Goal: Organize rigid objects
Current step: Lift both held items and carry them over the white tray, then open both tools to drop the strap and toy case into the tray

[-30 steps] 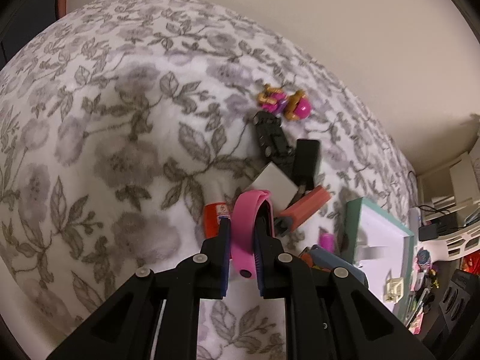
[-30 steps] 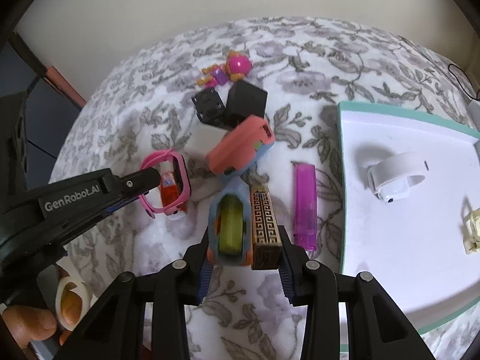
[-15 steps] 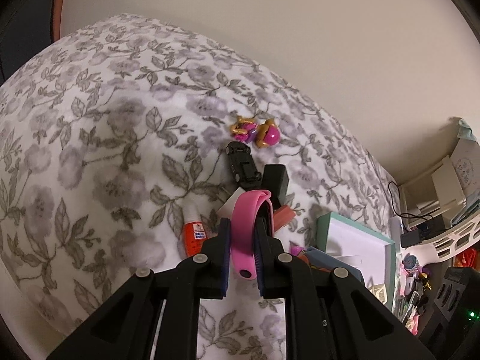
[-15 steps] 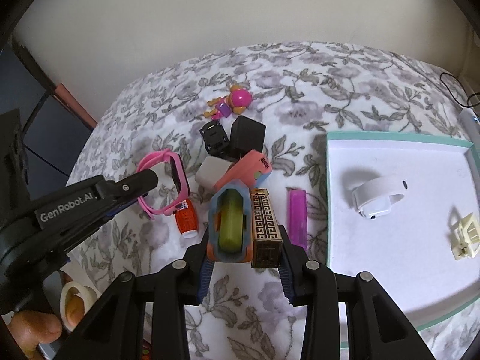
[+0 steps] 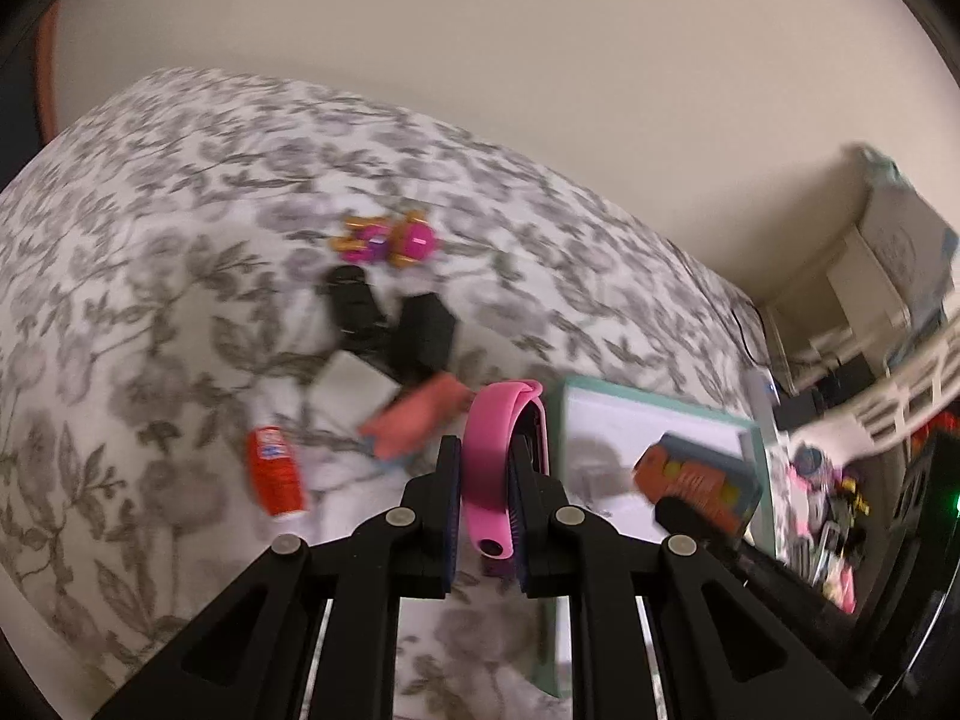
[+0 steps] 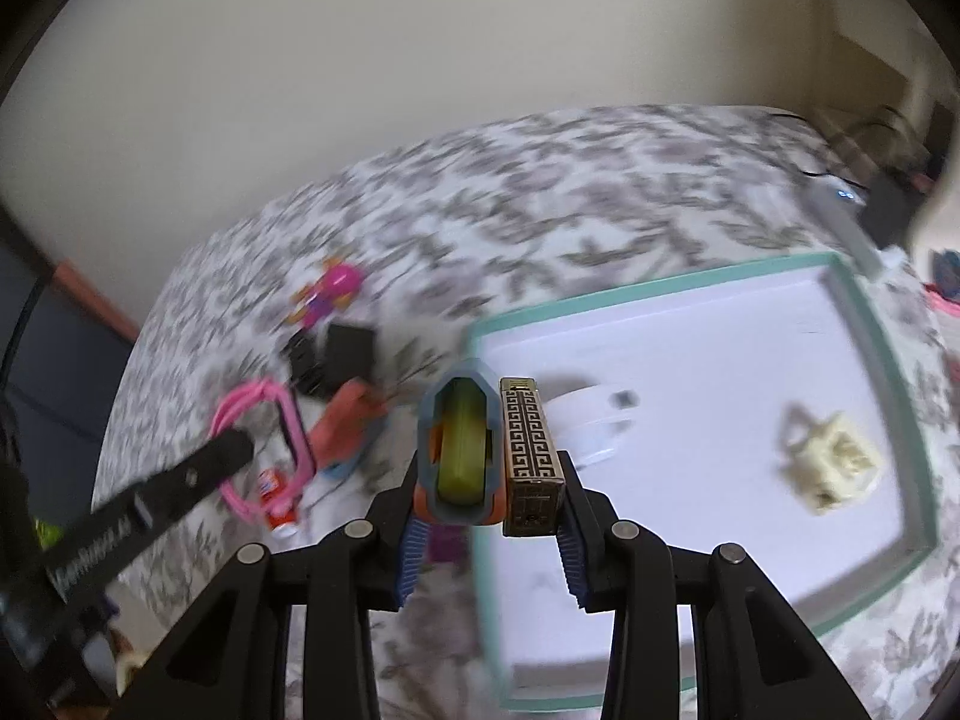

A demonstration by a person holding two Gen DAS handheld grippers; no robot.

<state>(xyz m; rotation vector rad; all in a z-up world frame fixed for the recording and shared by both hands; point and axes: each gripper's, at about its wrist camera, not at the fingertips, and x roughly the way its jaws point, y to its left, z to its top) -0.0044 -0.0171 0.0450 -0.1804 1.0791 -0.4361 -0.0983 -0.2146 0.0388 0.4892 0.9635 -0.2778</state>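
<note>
Pink watch [image 5: 501,468] is sitting clamped between the left gripper [image 5: 485,498] fingers, while the right gripper [image 6: 487,483] is squeezing a blue-orange case [image 6: 459,450] and patterned lighter [image 6: 531,456] side by side above the teal-rimmed tray [image 6: 864,324]

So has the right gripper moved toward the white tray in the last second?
Yes. The right gripper, shut on two items, now sits at the tray's near-left rim; a second ago the tray lay off to its right and the purple lighter showed fully beside it.

Floral bedspread [image 5: 150,312], plain wall [image 5: 480,60], perhaps blurred shelving [image 5: 864,300].
</note>
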